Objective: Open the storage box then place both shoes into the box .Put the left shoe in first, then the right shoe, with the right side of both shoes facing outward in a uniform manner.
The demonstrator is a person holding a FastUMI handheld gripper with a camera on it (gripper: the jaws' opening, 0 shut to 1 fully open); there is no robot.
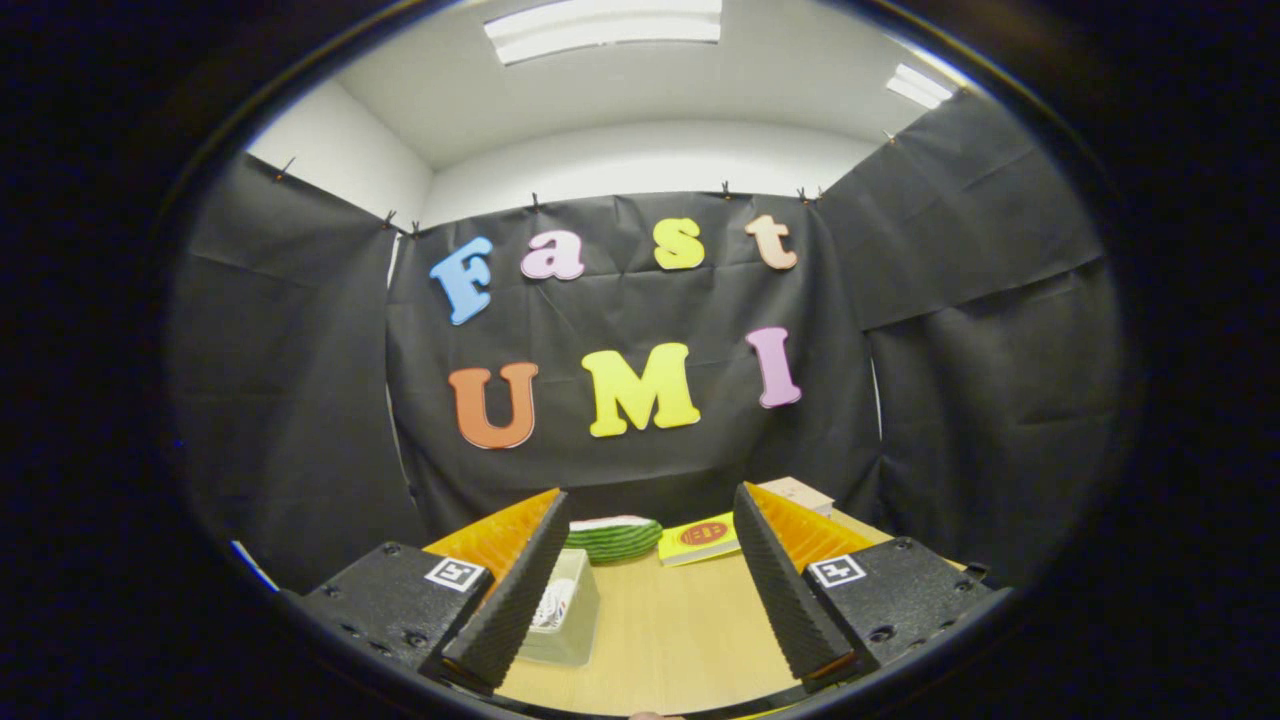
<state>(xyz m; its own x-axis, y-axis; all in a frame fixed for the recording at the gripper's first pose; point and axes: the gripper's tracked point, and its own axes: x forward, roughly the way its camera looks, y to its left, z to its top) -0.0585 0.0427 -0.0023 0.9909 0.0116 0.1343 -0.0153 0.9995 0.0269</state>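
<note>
Gripper view: the gripper (650, 505) is held level above a light wooden table (680, 630), its jaws spread wide apart with nothing clamped between them. A clear storage box (568, 612) is seen on the table beside the left finger, partly hidden behind it; something white with dark markings is glimpsed inside or behind it, too obscured to be identified. Whether the box is open or closed cannot be told. Beyond the fingertips, near the table's far edge, a green ridged object with a white top (613, 537) is seen; whether it is a shoe cannot be told. Just to its right a yellow flat item with a red oval mark (702, 539) is laid, and behind the right finger a pale cardboard box (800, 493) is partly shown. Black cloth is hung behind the table as the booth's wall.
</note>
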